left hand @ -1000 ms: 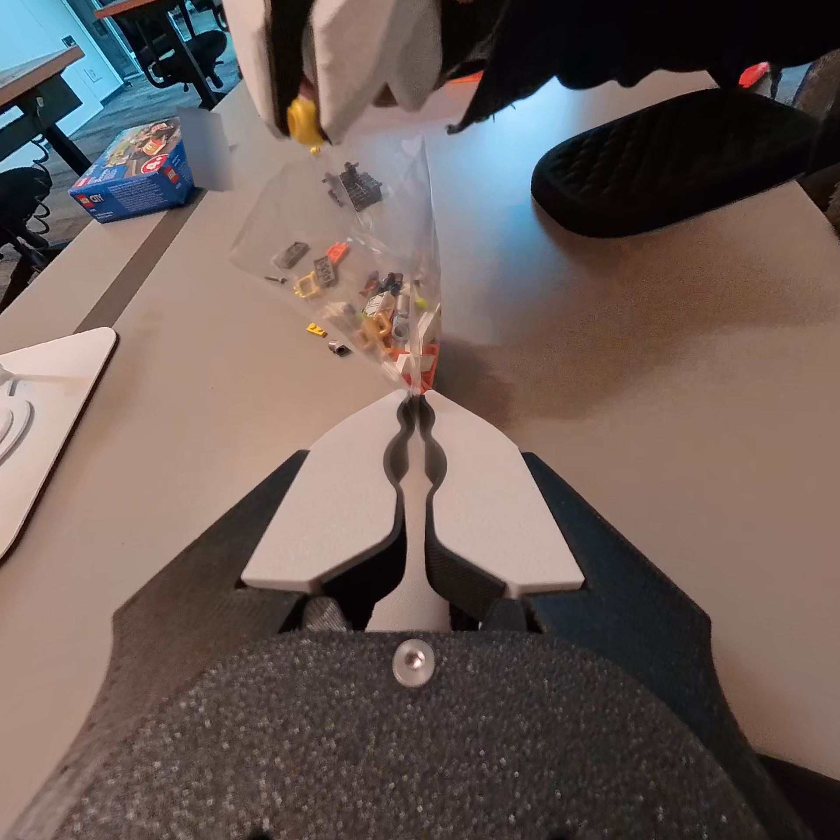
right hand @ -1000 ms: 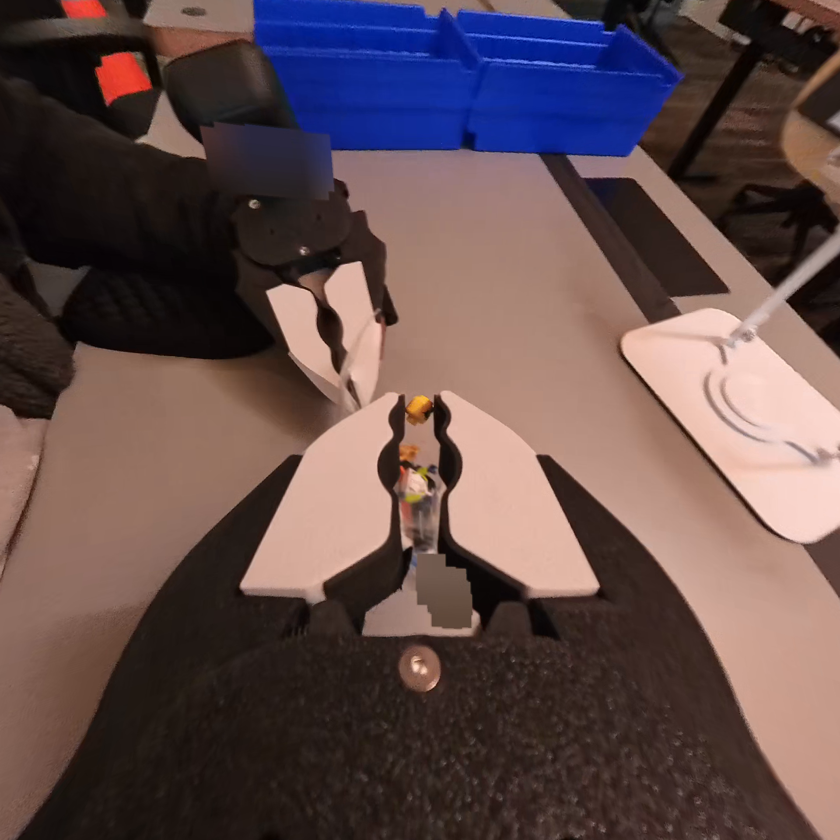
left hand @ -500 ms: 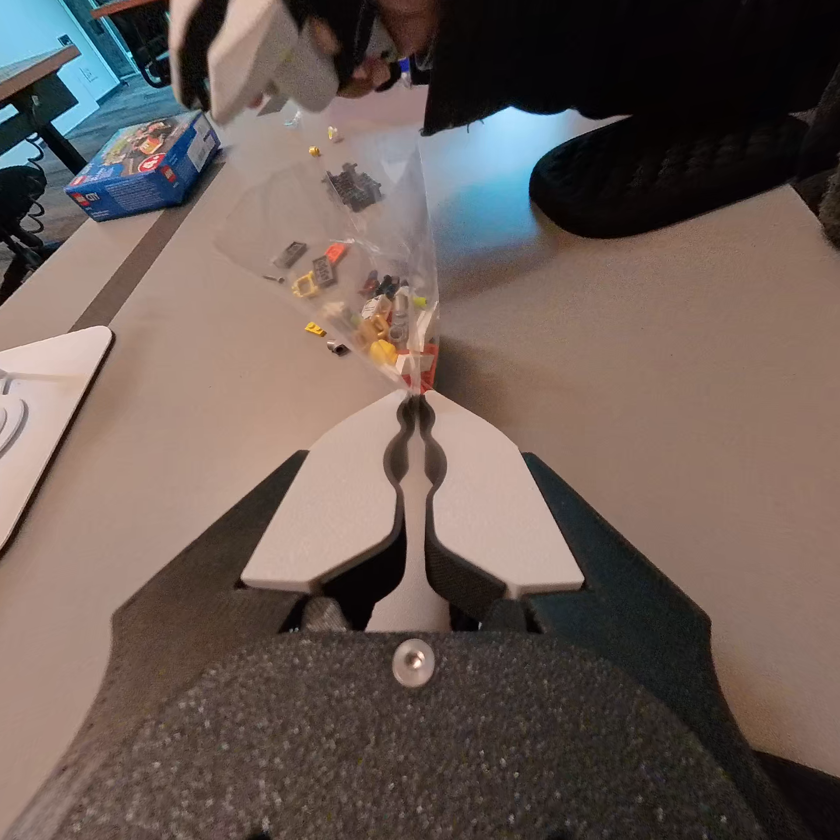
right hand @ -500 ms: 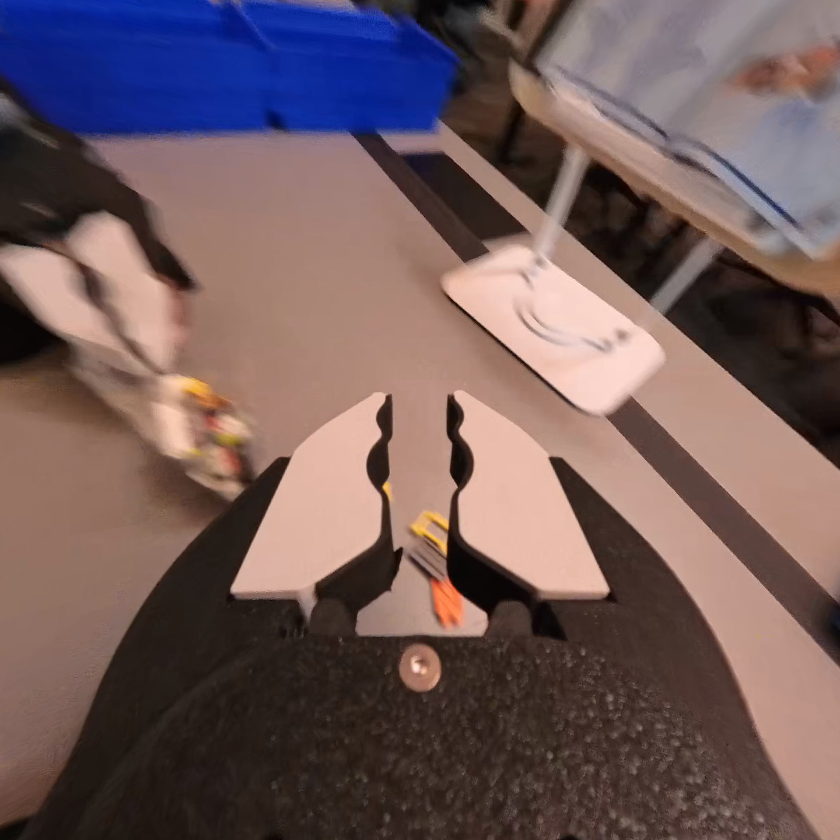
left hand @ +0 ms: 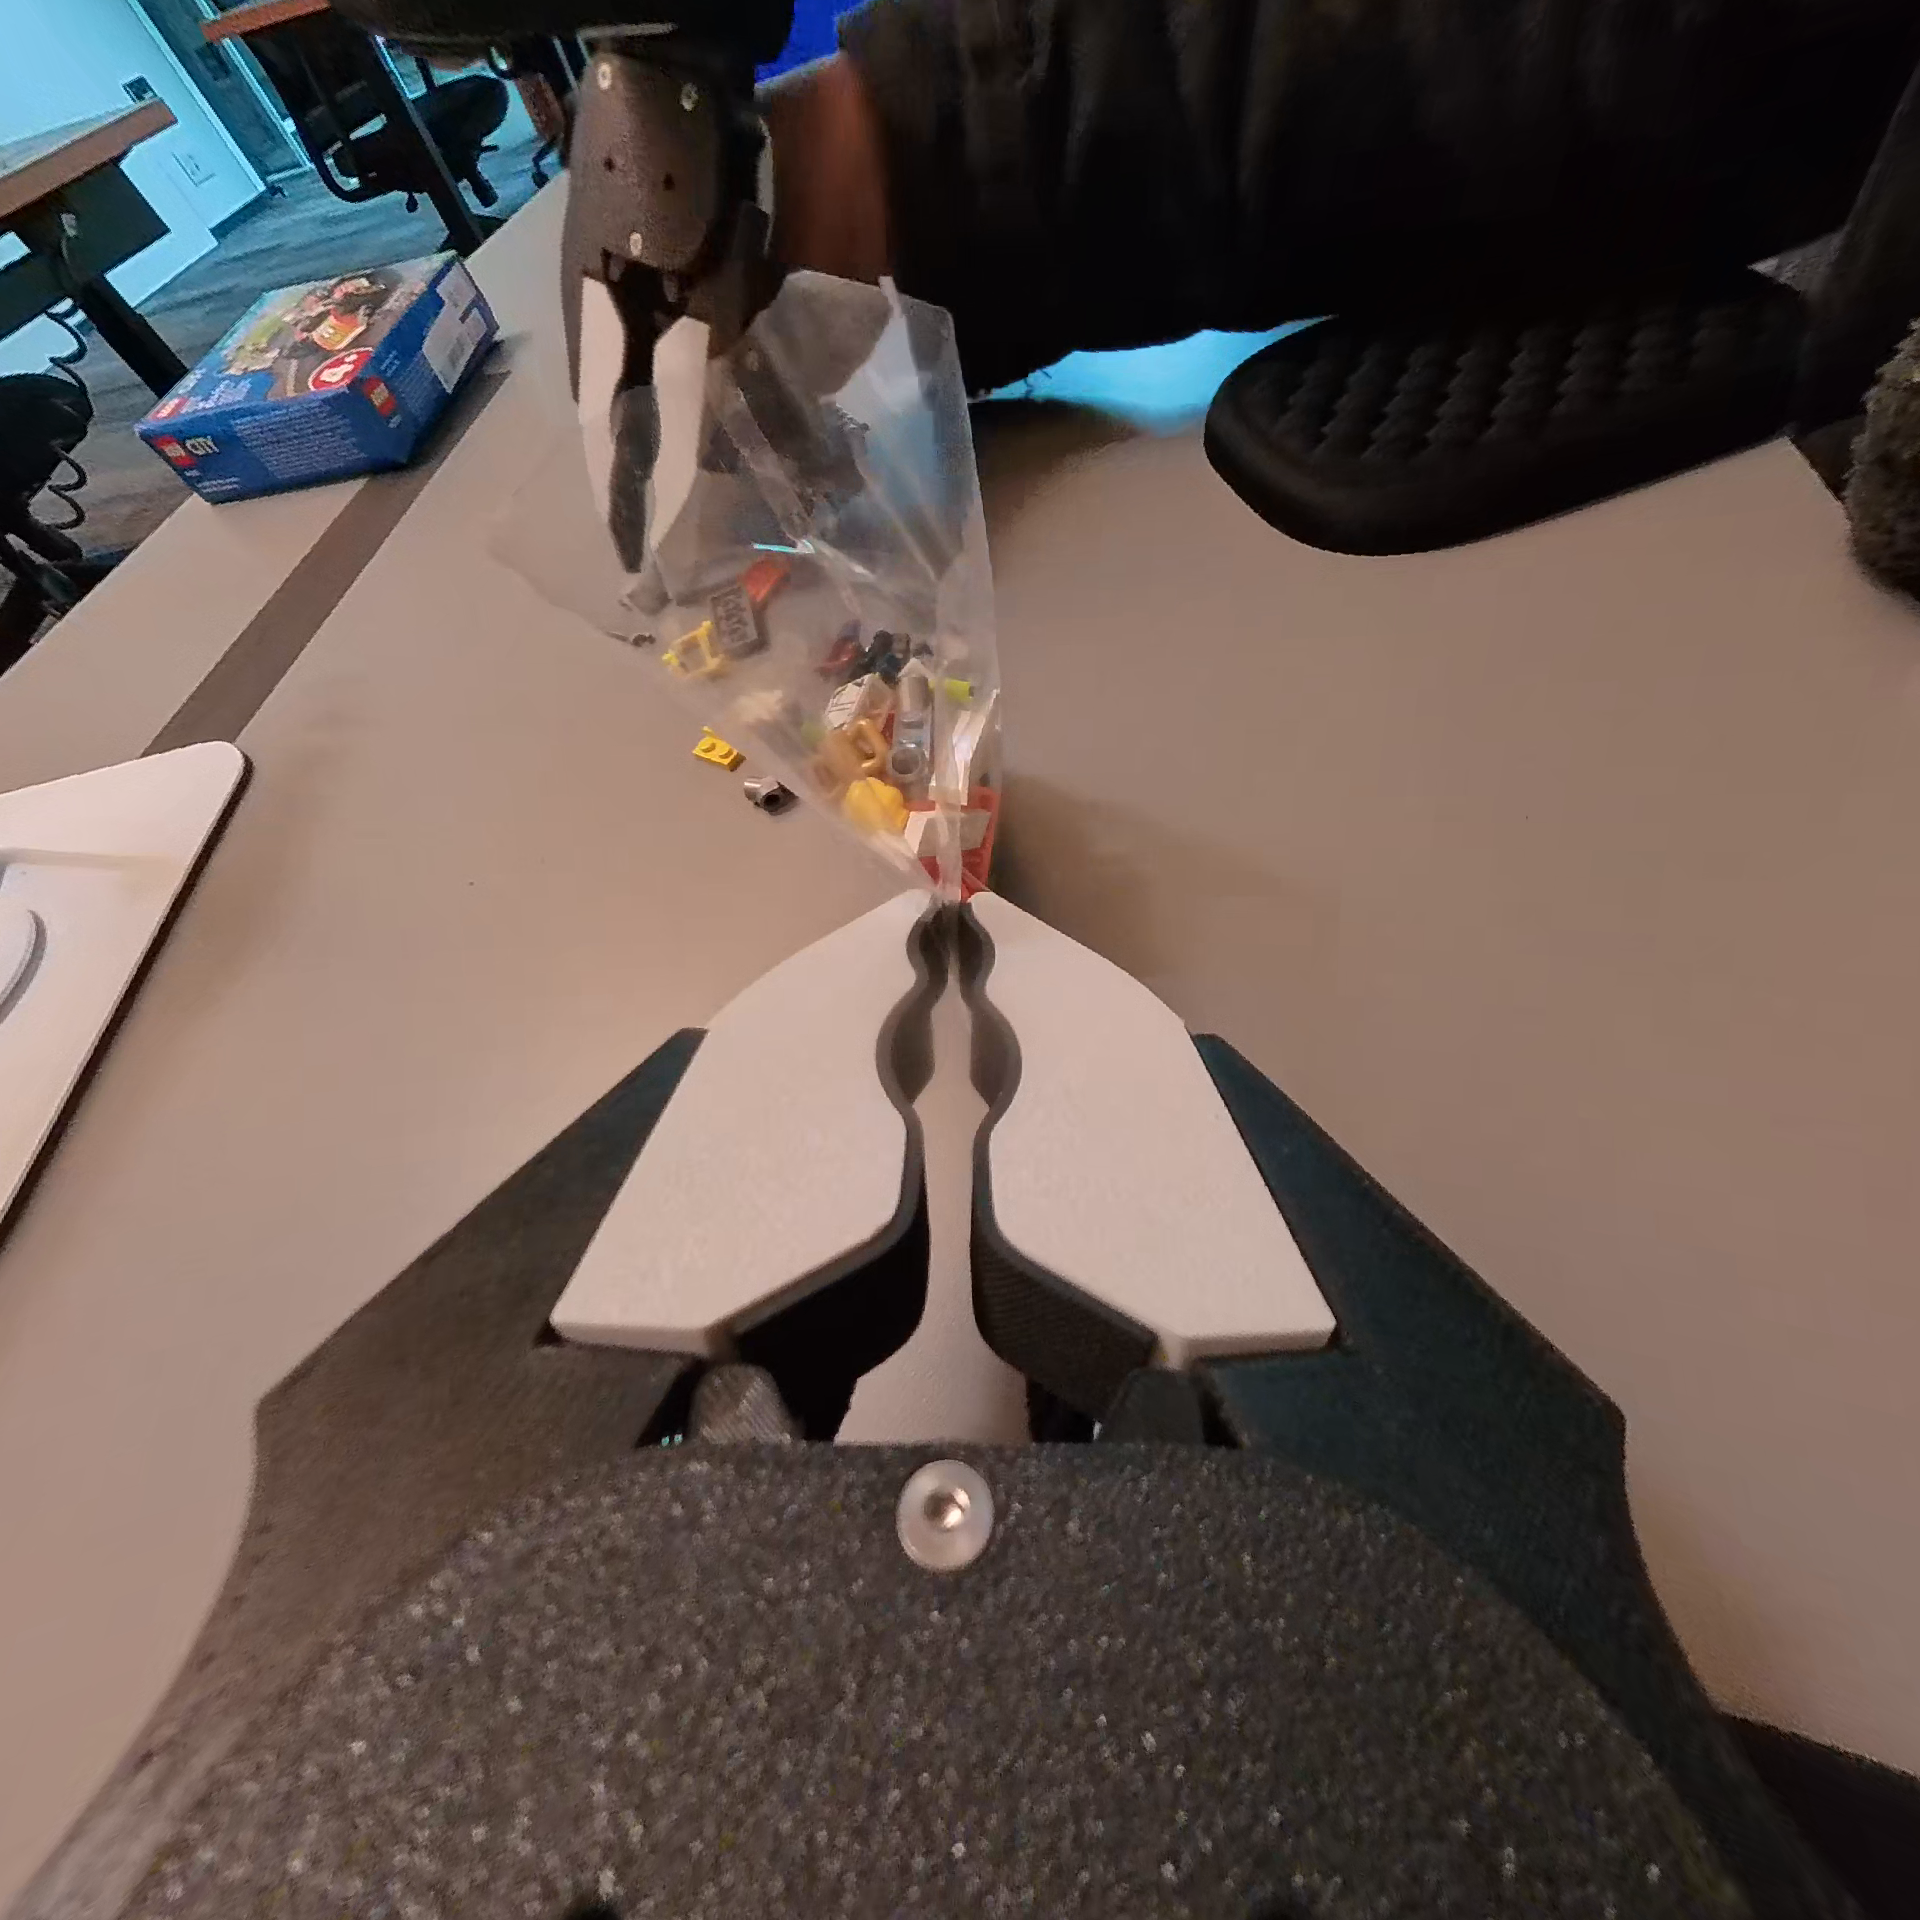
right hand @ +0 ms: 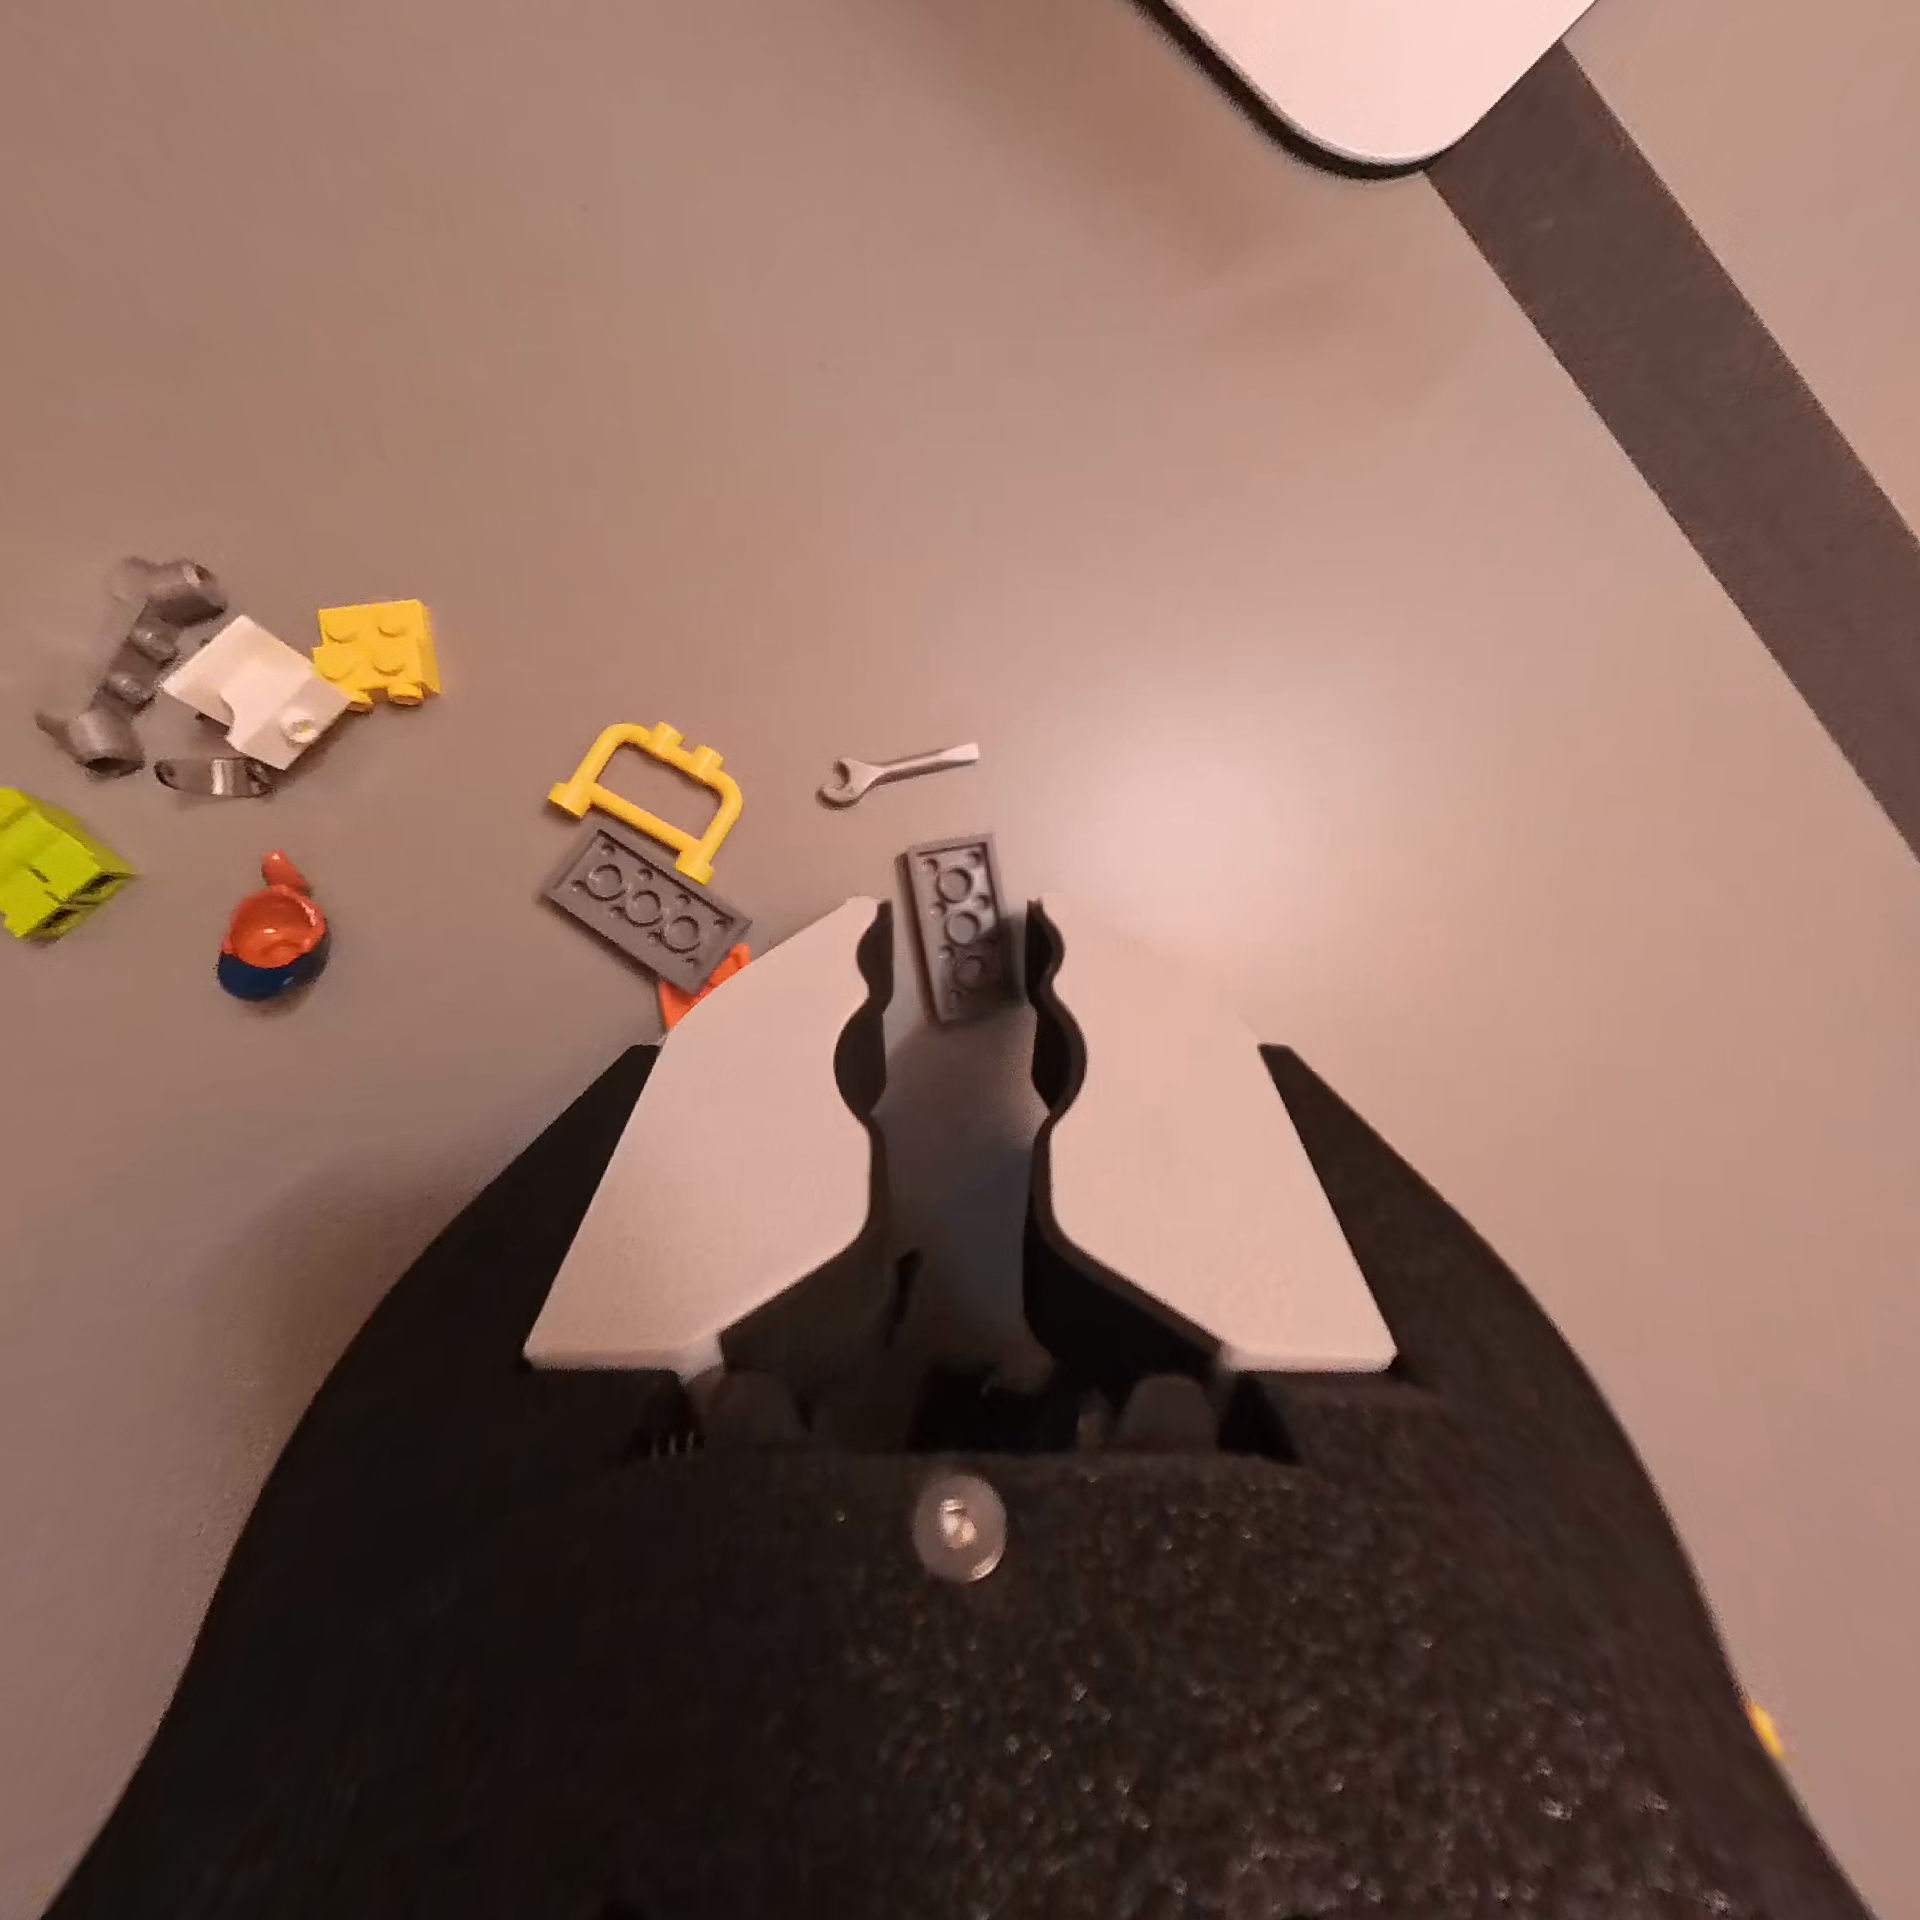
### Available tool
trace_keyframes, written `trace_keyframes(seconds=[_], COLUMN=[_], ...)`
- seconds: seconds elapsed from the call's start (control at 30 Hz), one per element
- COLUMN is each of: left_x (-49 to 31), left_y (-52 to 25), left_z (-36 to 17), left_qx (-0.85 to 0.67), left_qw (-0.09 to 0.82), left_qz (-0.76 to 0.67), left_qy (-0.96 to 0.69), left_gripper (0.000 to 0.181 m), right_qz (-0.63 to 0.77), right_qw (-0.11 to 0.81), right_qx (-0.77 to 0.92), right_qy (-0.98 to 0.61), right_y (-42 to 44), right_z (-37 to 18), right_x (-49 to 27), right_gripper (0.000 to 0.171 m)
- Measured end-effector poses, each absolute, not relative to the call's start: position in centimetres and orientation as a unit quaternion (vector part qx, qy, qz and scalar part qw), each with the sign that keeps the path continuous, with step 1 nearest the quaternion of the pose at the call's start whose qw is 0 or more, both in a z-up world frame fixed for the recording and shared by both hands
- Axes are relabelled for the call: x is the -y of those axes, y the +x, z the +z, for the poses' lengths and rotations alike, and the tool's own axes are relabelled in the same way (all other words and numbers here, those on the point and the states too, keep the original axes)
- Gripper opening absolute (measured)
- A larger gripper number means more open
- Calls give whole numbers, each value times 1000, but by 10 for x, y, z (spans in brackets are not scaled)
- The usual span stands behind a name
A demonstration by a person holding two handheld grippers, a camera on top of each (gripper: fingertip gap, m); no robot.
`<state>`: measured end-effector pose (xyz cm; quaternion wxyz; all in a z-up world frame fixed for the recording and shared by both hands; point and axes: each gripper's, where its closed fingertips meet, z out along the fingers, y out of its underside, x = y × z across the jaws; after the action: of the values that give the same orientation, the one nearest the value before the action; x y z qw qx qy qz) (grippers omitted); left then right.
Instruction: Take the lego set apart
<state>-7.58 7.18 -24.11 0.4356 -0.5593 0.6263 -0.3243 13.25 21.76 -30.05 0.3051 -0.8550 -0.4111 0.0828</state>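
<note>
My left gripper [left hand: 948, 914] is shut on the bottom corner of a clear plastic bag [left hand: 873, 499] and holds it low over the table. Several small lego pieces sit in the bag, among them a yellow one [left hand: 873, 805]. My right gripper [right hand: 961, 914] is open and points down at the table. A dark grey plate [right hand: 961, 930] lies flat on the table between its fingertips; the pads do not press on it. A second grey plate [right hand: 644, 904], a yellow frame [right hand: 649, 795] and a grey wrench [right hand: 899, 769] lie close by. The right gripper also shows in the left wrist view [left hand: 636, 551], by the bag's far end.
More loose pieces lie to the left: a yellow plate [right hand: 379, 649], a white piece [right hand: 255, 691], a lime piece [right hand: 52, 873], an orange and blue piece [right hand: 272, 940]. A blue box [left hand: 322, 395], a white base [left hand: 94, 914] and a black armrest [left hand: 1507, 416] border the table. Across from one pair of fingers to the other is roughly 25 cm. The white piece [right hand: 255, 691] is about 10 cm from my right fingertips.
My right gripper opened at the bag's mouth and the yellow piece it held fell into the bag. It then swung down over the loose pieces. My left gripper kept still, shut on the bag.
</note>
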Motion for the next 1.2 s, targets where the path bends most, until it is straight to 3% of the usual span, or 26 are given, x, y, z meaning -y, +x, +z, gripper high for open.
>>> trace_keyframes(seconds=[0.2,0.33,0.53,0.7,0.87,0.97,1.2], left_x=[-74,-74,-76,-77,-78,-78,-78], left_y=[-75,-75,-73,-73,-72,-72,-71], left_z=[-241,-242,-243,-243,-244,-245,-246], left_qx=[-624,-622,-622,-625,-629,-630,-632], left_qw=[435,434,433,436,439,440,442], left_qz=[-328,-330,-331,-325,-318,-316,-314], left_qy=[-561,-561,-562,-560,-557,-556,-554], left_gripper=[1,1,1,1,1,1,1], right_qz=[131,161,265,285,286,193,105], right_qw=[250,308,426,392,432,458,366], right_qx=[423,435,531,600,542,456,269], right_qy=[-861,-831,-683,-636,-662,-738,-885], right_y=[130,107,4,-43,-32,14,111], right_z=[-303,-277,-160,-162,-146,-161,-263], right_x=[-217,-211,-150,-109,-137,-189,-233], right_gripper=[16,16,16,18,27,24,19])
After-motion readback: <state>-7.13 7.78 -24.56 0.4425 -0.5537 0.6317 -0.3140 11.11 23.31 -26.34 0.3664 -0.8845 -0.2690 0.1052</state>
